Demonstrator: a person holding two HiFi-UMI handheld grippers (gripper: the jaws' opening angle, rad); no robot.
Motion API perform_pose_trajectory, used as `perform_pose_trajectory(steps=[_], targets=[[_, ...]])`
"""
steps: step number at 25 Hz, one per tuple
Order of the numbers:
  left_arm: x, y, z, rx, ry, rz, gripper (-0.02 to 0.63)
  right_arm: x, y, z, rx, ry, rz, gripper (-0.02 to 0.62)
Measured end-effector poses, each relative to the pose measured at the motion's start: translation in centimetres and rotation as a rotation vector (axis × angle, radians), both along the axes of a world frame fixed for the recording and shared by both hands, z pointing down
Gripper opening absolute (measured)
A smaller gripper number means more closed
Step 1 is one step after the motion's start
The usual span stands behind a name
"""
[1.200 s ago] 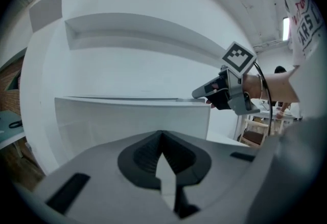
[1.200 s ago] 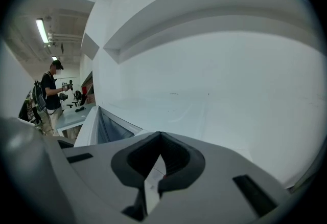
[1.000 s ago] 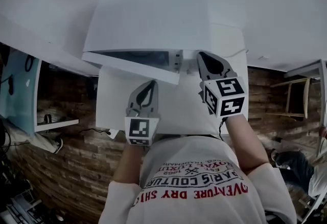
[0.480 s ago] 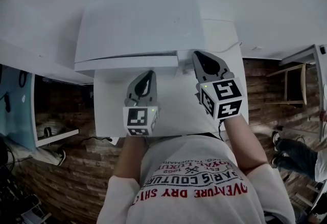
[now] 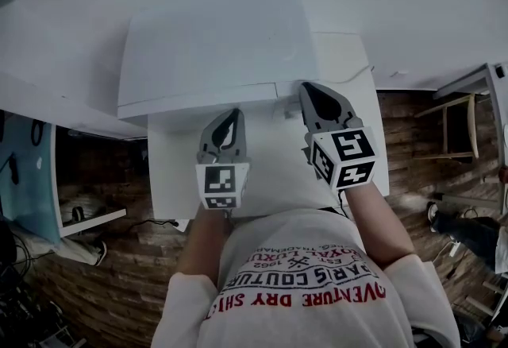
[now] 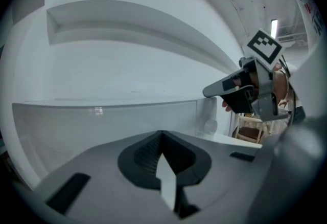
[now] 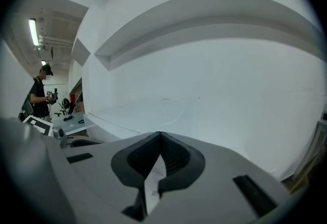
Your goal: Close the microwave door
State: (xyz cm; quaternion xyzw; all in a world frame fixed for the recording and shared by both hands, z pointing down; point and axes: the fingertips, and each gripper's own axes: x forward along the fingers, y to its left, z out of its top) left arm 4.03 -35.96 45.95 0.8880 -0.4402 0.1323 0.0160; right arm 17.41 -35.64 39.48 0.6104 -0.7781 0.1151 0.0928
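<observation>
The white microwave (image 5: pixel 214 40) stands at the back of a white table (image 5: pixel 274 152), and its door (image 5: pixel 198 98) lies flush with the front. In the left gripper view the door (image 6: pixel 102 126) fills the middle, with a round knob (image 6: pixel 210 126) at its right end. My left gripper (image 5: pixel 232 113) is shut and empty, its tip just short of the door's right half. My right gripper (image 5: pixel 308 88) is also shut and empty; it sits beside the microwave's right front corner. From the left gripper view, the left gripper (image 6: pixel 162 135) faces the door and the right gripper (image 6: pixel 225 87) hangs at the right.
A white wall with a long ledge (image 7: pixel 204 28) rises behind the table. A wooden chair (image 5: pixel 452 140) stands to the right and a side desk (image 5: pixel 87 215) to the left on the wood floor. A person (image 7: pixel 40 96) stands far off.
The microwave door swung from ajar to fully shut against the front. Both grippers have stayed close to the door's front, shifting only slightly.
</observation>
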Motion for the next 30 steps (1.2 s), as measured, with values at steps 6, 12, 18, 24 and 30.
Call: perform_pose_trajectory(steps=[6, 12, 18, 24, 30], targets=[[0.1, -0.2, 0.1, 0.014, -0.032, 0.007, 0.006, 0.0, 0.0, 0.0, 0.013, 0.016, 0.019, 0.012], [0.2, -0.1, 0.1, -0.015, -0.023, 0.018, 0.006, -0.1, 0.0, 0.2, 0.014, 0.056, 0.021, 0.012], [0.4, 1.9, -3.8, 0.051, -0.001, 0.056, 0.006, 0.0, 1.0, -0.3, 0.052, 0.077, 0.049, 0.012], [0.1, 4.6, -7.8, 0.103, 0.071, 0.047, 0.006, 0.1, 4.2, -0.7, 0.099, 0.018, 0.088, 0.012], [0.5, 7.6, -10.2, 0.127, 0.103, 0.062, 0.006, -0.4, 7.7, -1.0, 0.167, 0.031, 0.092, 0.012]])
